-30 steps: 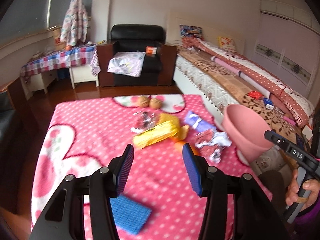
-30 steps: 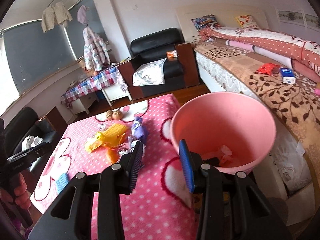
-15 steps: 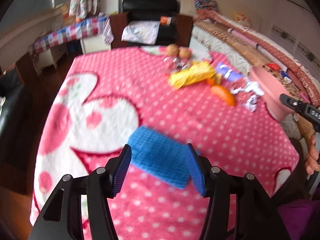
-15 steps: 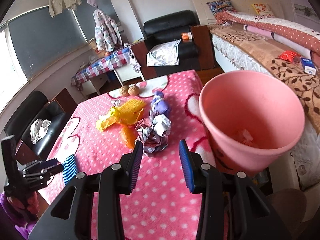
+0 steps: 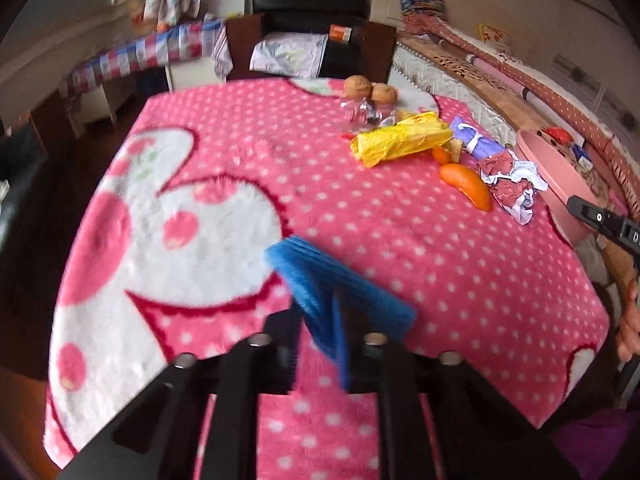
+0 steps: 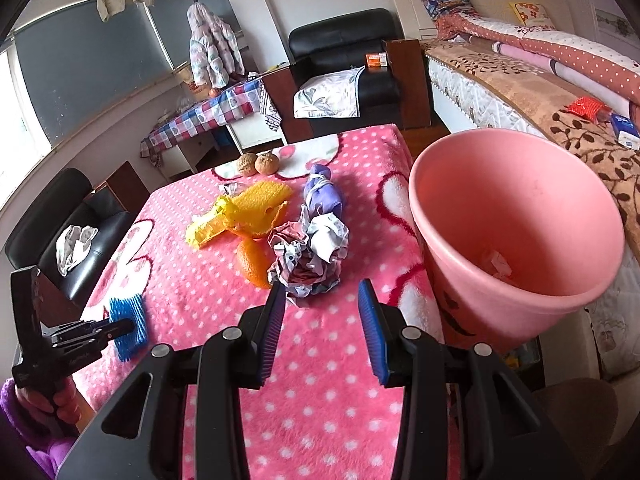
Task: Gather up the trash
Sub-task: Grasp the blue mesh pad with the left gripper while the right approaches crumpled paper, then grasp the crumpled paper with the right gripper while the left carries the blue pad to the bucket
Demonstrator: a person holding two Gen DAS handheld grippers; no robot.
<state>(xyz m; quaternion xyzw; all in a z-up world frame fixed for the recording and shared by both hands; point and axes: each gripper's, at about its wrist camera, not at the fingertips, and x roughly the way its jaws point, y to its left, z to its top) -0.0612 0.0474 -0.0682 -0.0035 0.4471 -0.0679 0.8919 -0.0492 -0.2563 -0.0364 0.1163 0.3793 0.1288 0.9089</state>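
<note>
Left wrist: left tongs (image 5: 320, 336) closing, pinching ribbed blue cloth (image 5: 340, 284); right tongs (image 6: 322, 330) spread, empty

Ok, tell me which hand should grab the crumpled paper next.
Right. The right gripper is open, empty and just short of the crumpled paper; the left gripper is closing on the blue pad.

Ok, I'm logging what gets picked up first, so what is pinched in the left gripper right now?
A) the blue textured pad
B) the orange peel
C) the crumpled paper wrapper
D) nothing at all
A: the left gripper is closing on the blue textured pad, which is folded up between its fingers, while the orange peel and crumpled paper wrapper lie untouched farther along the table.
</note>
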